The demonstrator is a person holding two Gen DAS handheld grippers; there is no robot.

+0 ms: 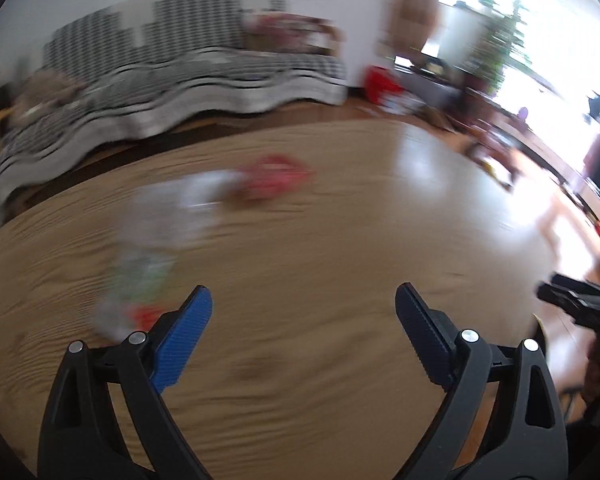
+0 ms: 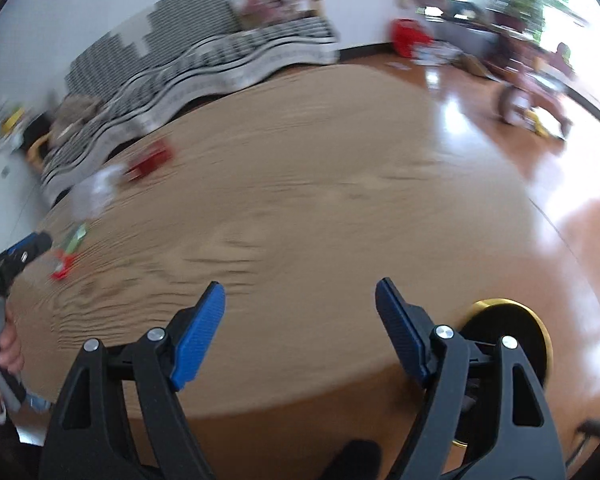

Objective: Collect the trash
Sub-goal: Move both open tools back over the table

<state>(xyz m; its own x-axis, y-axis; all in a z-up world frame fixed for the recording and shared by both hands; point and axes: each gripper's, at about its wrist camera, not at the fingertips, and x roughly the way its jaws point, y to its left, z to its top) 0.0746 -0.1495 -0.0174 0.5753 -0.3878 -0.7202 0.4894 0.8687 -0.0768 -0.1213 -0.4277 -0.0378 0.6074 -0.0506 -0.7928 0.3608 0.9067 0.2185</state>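
Both grippers, left (image 1: 303,308) and right (image 2: 300,302), gape empty over the table (image 1: 320,240). Trash (image 1: 148,272) lies ahead-left of the left fingers, so that hand is nearer; its long axis is too blurred to tell.

A round wooden worktop (image 1: 300,264) with wavy pale-brown grain carries a few blurred pieces of litter. Ahead and to the left of the left tongs (image 1: 303,308) lies a red wrapper (image 1: 274,178), with a clear crumpled plastic bag (image 1: 168,216) just beside it on the nearer side. Closer in, beside the left finger, lies a small green and red wrapper (image 1: 140,280). The wood directly between and before both pairs of tongs is bare; for the right tongs (image 2: 300,300) all the litter lies well off to the left.
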